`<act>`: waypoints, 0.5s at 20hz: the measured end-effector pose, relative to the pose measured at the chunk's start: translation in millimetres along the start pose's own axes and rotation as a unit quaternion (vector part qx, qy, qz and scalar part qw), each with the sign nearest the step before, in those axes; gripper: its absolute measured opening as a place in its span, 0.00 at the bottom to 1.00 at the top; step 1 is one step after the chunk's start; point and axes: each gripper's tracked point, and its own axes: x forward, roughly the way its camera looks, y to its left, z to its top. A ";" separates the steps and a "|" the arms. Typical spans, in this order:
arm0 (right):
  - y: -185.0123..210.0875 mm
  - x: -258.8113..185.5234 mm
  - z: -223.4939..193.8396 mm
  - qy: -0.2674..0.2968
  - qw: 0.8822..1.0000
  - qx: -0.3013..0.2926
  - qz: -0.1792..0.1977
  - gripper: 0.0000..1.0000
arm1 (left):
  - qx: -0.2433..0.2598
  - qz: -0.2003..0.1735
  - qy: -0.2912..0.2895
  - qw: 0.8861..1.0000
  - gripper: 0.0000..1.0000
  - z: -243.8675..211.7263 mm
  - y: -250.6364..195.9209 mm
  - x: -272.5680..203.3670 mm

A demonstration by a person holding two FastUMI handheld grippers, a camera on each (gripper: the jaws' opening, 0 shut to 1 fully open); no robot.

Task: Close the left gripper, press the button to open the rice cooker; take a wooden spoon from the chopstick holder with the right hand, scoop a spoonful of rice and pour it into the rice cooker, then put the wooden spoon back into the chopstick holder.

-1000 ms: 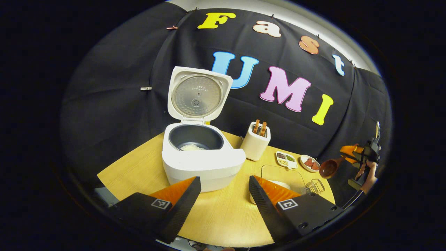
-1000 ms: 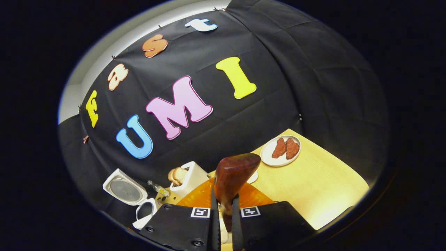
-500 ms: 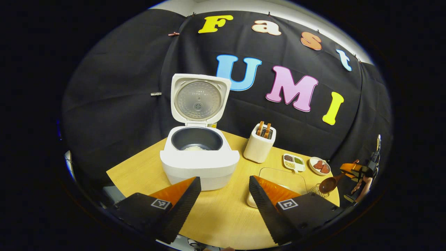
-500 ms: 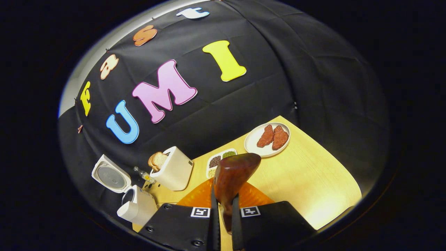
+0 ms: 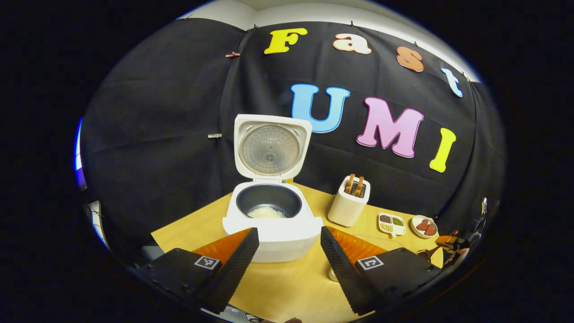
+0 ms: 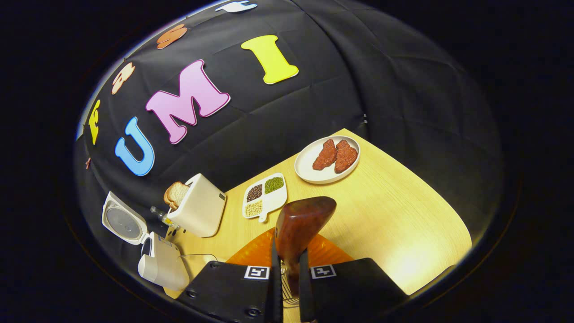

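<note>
Behind the spread left tongs (image 5: pixel 287 251), the white rice cooker (image 5: pixel 272 224) stands open-lidded near the light wooden bench's (image 6: pixel 403 215) edge. Right tongs (image 6: pixel 289 280) clamp the brown wooden spoon (image 6: pixel 300 224), bare bench beyond.

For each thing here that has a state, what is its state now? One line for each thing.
White rice cooker: lid up, some rice in its dark pot.
Brown wooden spoon: held in the right gripper.
Left gripper: open, holding nothing.
White toaster: bread standing in its slots.
White round plate: two reddish pieces on it.
</note>
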 end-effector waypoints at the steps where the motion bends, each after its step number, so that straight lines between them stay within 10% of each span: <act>1: 0.1 1.0 -3.4 0.003 1.000 -0.001 -0.004 0.18 | 0.002 0.004 -0.010 1.000 0.96 13.3 6.2 4.8; 4: 1.8 -3.5 -5.4 -0.002 1.000 -0.011 -0.010 0.14 | 0.008 0.007 -0.039 0.999 0.96 57.9 23.1 22.3; 10: -0.6 -34.2 3.1 -0.042 0.997 -0.049 -0.042 0.99 | 0.018 0.010 -0.082 0.996 0.96 153.1 47.2 71.2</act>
